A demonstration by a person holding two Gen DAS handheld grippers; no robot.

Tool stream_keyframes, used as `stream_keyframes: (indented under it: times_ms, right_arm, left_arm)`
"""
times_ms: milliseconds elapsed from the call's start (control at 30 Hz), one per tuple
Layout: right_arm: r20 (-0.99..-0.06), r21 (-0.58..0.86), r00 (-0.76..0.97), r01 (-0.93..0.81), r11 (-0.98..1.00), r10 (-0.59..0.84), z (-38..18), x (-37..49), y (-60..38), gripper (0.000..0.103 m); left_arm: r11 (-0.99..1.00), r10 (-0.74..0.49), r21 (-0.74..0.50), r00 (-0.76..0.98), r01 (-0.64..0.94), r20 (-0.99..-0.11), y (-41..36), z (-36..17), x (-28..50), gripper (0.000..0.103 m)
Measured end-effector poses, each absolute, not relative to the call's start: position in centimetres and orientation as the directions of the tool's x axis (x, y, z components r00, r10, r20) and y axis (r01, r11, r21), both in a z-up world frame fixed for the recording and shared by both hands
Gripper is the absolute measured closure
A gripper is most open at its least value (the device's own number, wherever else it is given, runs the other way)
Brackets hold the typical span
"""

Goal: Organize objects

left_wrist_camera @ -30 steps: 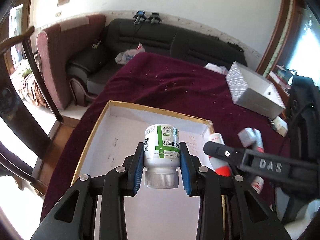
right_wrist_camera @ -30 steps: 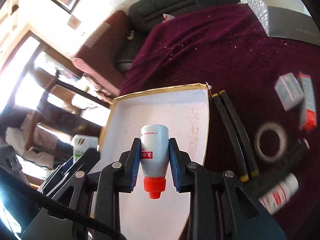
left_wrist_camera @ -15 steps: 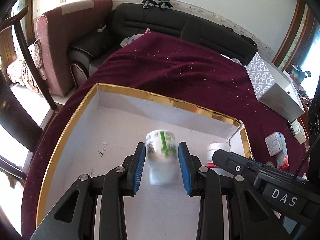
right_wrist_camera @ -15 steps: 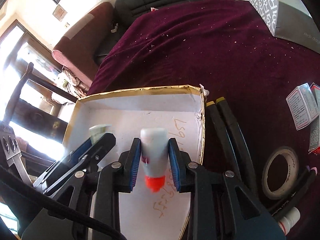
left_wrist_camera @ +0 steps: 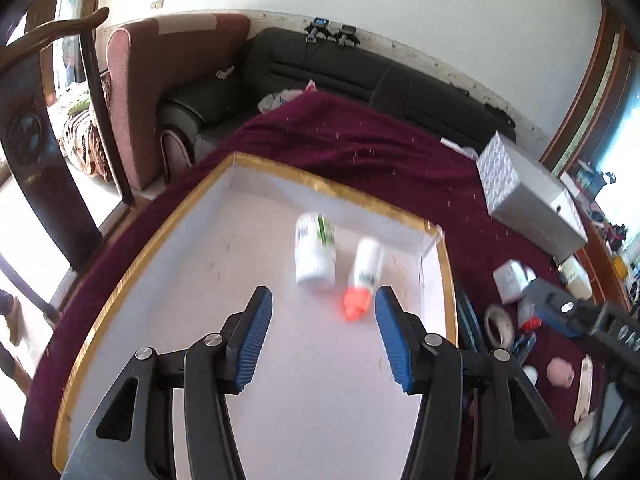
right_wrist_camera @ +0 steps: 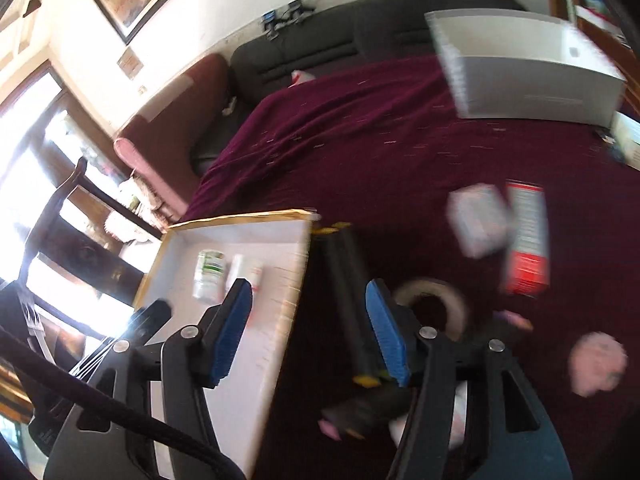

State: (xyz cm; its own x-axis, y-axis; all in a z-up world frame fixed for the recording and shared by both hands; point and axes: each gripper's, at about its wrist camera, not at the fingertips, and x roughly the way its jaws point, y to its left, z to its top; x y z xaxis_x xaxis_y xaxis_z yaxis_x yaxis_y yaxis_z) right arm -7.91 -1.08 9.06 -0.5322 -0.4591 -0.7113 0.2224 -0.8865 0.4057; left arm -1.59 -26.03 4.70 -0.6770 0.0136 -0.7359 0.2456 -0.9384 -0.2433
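Jaws of both the left gripper point(left_wrist_camera: 323, 334) and right gripper point(right_wrist_camera: 308, 328) are opening with nothing between them, since the green-label bottle point(left_wrist_camera: 315, 253) and red-capped bottle point(left_wrist_camera: 363, 275) lie side by side in the gold-rimmed tray point(left_wrist_camera: 132, 264) on the worktop.

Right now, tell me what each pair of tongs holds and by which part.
Nothing. Both the left tongs and right tongs are opening and empty; the pill bottle and red-capped bottle lie loose in the box.
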Motion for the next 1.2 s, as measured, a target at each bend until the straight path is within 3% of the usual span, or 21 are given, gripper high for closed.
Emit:
stream_keyframes:
  times_ms: [300, 500, 633, 733, 800, 867, 933, 1067, 1200]
  right_arm:
    - [-0.720, 0.454, -0.566, 0.053, -0.889, -0.401, 7.9, -4.4, 10.9, 0.043]
    - [-0.727, 0.449, -0.550, 0.073, -0.891, -0.411, 7.2, -3.7, 11.9, 0.043]
    - [-0.689, 0.540, -0.479, 0.160, -0.826, -0.543, 7.1, -5.0, 8.9, 0.043]
    - [-0.536, 0.763, -0.346, 0.192, -0.617, -0.770, 6.4, -6.3, 6.9, 0.043]
    - [-0.469, 0.832, -0.283, 0.177, -0.526, -0.837, 5.8, -7.5, 4.8, 0.034]
    - [-0.486, 0.831, -0.242, 0.170, -0.530, -0.839, 5.2, -8.5, 3.0, 0.034]
    - [-0.547, 0.801, -0.215, 0.143, -0.581, -0.809, 4.0, -9.3, 1.5, 0.041]
    - [-0.672, 0.688, -0.234, 0.154, -0.710, -0.702, 4.5, -8.6, 1.8, 0.041]
    - [-0.683, 0.681, -0.233, 0.139, -0.719, -0.692, 4.2, -7.3, 4.6, 0.041]
  left_arm:
    - [-0.950, 0.028, -0.222, -0.648, 0.221, -0.761, -24.6, 4.0, 1.7, 0.055]
    - [-0.939, 0.062, -0.275, -0.687, 0.205, -0.724, -23.7, 5.9, 3.7, 0.055]
    - [-0.937, 0.116, -0.314, -0.710, 0.154, -0.694, -21.8, 7.3, 4.8, 0.055]
    - [-0.941, 0.131, -0.317, -0.730, 0.123, -0.671, -20.7, 8.0, 5.5, 0.055]
    - [-0.943, 0.128, -0.311, -0.736, 0.117, -0.664, -20.2, 8.3, 5.7, 0.055]
    - [-0.942, 0.134, -0.315, -0.739, 0.111, -0.660, -19.9, 8.4, 5.8, 0.055]
    - [-0.941, 0.138, -0.320, -0.738, 0.110, -0.660, -19.8, 8.5, 5.9, 0.055]
    - [-0.940, 0.148, -0.325, -0.734, 0.104, -0.662, -19.8, 8.3, 6.0, 0.055]
    - [-0.934, 0.172, -0.345, -0.731, 0.093, -0.661, -19.5, 8.0, 6.0, 0.055]
